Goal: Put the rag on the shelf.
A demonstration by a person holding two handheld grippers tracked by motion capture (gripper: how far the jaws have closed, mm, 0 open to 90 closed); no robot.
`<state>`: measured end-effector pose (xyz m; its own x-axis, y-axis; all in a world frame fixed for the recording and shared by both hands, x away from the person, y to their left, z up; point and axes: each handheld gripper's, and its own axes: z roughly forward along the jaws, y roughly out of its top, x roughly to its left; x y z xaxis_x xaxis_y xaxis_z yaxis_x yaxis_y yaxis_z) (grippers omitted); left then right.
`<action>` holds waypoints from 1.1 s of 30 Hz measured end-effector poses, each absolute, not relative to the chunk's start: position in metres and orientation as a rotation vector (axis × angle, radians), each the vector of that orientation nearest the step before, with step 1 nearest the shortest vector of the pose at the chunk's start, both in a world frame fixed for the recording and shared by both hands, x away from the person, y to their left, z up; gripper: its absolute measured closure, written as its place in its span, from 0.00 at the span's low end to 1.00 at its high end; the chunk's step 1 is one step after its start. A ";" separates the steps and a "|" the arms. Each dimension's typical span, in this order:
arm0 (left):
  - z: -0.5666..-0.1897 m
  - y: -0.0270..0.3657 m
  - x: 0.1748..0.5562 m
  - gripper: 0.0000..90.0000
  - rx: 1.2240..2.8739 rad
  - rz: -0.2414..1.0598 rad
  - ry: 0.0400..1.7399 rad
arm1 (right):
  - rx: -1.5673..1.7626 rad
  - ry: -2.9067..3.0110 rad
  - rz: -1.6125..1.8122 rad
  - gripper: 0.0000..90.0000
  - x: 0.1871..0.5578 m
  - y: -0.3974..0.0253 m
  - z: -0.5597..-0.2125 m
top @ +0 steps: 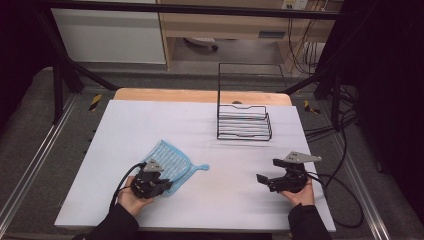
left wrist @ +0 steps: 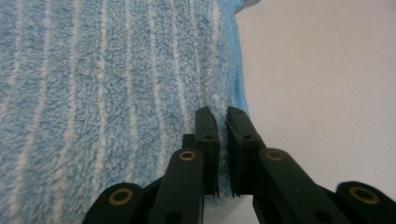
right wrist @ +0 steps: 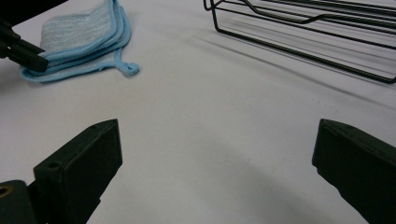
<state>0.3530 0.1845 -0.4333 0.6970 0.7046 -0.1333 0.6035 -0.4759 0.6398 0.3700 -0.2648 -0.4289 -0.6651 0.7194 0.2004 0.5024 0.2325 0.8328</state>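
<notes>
Left tongs [left wrist: 223, 119] clamped on blue cloth [left wrist: 107, 93] edge; right tongs [right wrist: 215, 154] wide open, empty.

Ahead of you a black wire rack [top: 244, 123] stands on the white table cover [top: 150, 125], toward its far right. Beyond the table's wooden edge [top: 165, 95] you see a pale cabinet [top: 110, 35] and hanging cables [top: 300, 50].

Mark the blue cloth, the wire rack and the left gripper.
blue cloth [top: 172, 162]: high view, striped middle.
wire rack [top: 245, 127]: high view, slatted floor.
left gripper [left wrist: 222, 126]: left gripper view, between fingertips shut on the cloth edge.
</notes>
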 end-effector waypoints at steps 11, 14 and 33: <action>-0.434 0.191 0.343 0.87 2.208 0.180 0.968 | 1.138 2.306 1.402 0.05 0.370 -0.257 -0.428; -0.430 0.192 0.342 0.77 2.197 0.194 0.952 | 1.120 2.318 1.410 0.08 0.370 -0.248 -0.427; -0.415 0.246 0.350 0.21 2.026 0.335 0.992 | 1.038 2.436 1.424 0.29 0.393 -0.160 -0.420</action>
<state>0.3497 0.2463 -0.4154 0.6517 0.7498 -0.1144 0.5267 -0.3389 0.7796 0.3927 -0.1600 -0.4203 -0.7537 0.6207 0.2161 0.4928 0.3162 0.8107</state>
